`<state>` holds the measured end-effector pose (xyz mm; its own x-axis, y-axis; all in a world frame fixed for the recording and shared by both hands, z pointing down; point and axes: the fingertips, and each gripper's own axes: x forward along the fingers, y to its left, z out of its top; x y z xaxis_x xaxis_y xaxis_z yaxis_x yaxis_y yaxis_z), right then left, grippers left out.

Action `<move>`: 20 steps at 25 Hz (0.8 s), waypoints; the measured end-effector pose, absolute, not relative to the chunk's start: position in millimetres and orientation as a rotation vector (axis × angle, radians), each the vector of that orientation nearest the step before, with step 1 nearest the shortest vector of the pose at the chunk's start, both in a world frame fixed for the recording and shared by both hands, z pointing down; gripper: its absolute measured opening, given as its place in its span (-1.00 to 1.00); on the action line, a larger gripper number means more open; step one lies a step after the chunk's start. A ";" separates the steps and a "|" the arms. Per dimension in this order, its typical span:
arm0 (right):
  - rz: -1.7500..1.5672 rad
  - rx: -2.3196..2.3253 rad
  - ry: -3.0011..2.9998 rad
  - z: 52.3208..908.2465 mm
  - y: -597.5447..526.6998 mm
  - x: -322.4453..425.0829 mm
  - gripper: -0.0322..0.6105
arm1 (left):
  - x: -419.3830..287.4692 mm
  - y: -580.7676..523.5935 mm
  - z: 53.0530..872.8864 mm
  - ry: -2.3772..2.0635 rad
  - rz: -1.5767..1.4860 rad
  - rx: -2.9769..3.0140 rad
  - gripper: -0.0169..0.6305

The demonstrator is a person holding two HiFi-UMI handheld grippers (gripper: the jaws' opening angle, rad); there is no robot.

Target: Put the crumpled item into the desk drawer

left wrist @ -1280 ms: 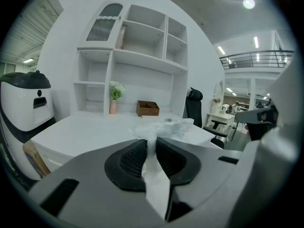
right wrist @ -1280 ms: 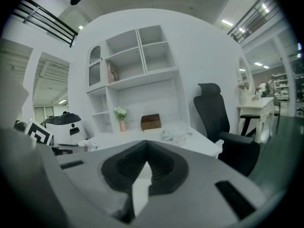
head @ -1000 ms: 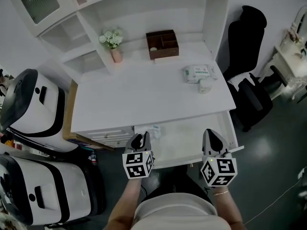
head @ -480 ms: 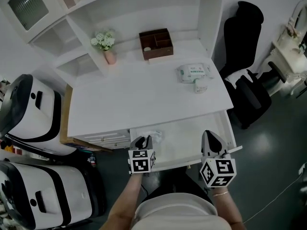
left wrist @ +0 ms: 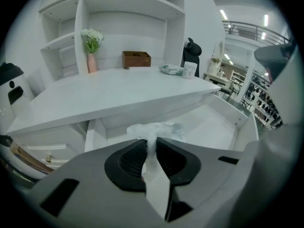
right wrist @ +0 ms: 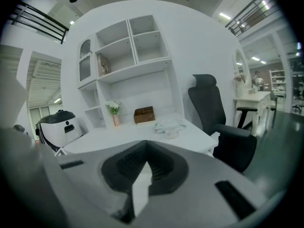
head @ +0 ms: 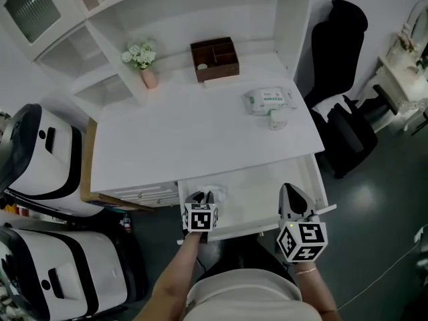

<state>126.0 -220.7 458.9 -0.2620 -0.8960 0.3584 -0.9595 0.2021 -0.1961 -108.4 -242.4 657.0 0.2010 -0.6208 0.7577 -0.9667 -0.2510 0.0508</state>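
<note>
Left tool lowered, crumpled item pinched within, above drawer

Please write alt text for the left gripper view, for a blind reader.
The left gripper has its jaws shut on a crumpled white tissue-like wad over the open white desk drawer. Beyond, a white desk top carries a pink flower vase and brown wooden box.

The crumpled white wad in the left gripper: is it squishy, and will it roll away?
Probably squishy: the crumpled wad is pinched thin between the left gripper's jaws yet puffs out beyond them. It looks light and wrinkly, so it would likely land softly in the drawer and not roll far.
</note>
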 end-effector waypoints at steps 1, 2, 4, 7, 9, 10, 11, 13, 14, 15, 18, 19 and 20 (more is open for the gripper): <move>0.572 1.796 -2.300 458.9 -221.3 125.7 -0.89 | -109.3 -242.8 661.8 -1.468 0.857 1.934 -0.77; 0.572 1.795 -2.299 458.8 -222.1 125.4 -0.89 | -110.1 -242.9 665.6 -1.463 0.862 1.916 -0.77; 0.570 1.795 -2.296 458.7 -223.7 125.3 -0.89 | -110.6 -242.5 673.3 -1.447 0.875 1.885 -0.77; 0.575 1.792 -2.293 460.8 -225.0 125.9 -0.89 | -110.2 -242.2 685.7 -1.426 0.916 1.857 -0.77; 0.580 1.789 -2.293 461.8 -225.4 126.0 -0.89 | -111.8 -243.3 693.9 -1.421 0.927 1.833 -0.77; 0.582 1.788 -2.293 462.1 -225.5 125.9 -0.89 | -112.9 -243.6 697.5 -1.420 0.928 1.816 -0.77; 0.584 1.787 -2.293 462.3 -225.7 125.8 -0.89 | -113.3 -243.3 700.4 -1.415 0.930 1.798 -0.77; 0.584 1.784 -2.294 462.7 -226.3 125.0 -0.89 | -112.4 -242.2 705.5 -1.395 0.936 1.770 -0.76; 0.583 1.781 -2.295 462.9 -226.5 124.4 -0.89 | -112.4 -241.4 708.4 -1.385 0.942 1.757 -0.76; 0.581 1.779 -2.296 463.3 -226.7 123.9 -0.89 | -112.7 -240.4 711.5 -1.375 0.950 1.742 -0.76; 0.581 1.776 -2.290 465.2 -227.2 124.3 -0.89 | -115.2 -237.2 722.2 -1.347 0.987 1.692 -0.76; 0.583 1.776 -2.288 465.6 -227.3 124.6 -0.89 | -115.5 -236.9 724.2 -1.341 0.993 1.683 -0.75; 0.586 1.775 -2.287 465.8 -227.3 124.9 -0.89 | -116.0 -237.0 725.8 -1.340 0.997 1.676 -0.74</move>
<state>124.9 -227.3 465.8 -0.2665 -0.8855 0.3806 -0.9594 0.2059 -0.1926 -116.0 -237.0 725.8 0.1460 -0.3924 0.9081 -0.9825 -0.1646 0.0868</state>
